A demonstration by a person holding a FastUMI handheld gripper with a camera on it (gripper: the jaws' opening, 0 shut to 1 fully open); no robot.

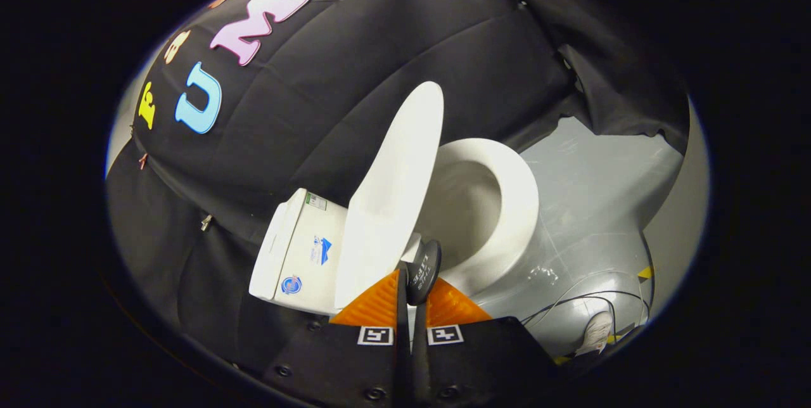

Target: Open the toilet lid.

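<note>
Hand-held gripper [410, 294] fingers are seen nearly pressed together, pinching a small dark round knob [423, 270] that stands out from the edge of the toilet lid [393, 192]. The lid, smooth, glossy white and oval, is raised to stand nearly upright against the boxy white tank [298, 256], which bears small stickers. Beyond the fingers the rounded white seat [513, 205] is uncovered around the open bowl. The toilet is set on a shiny grey floor [595, 186], where thin cables [570, 303] are trailed.
</note>
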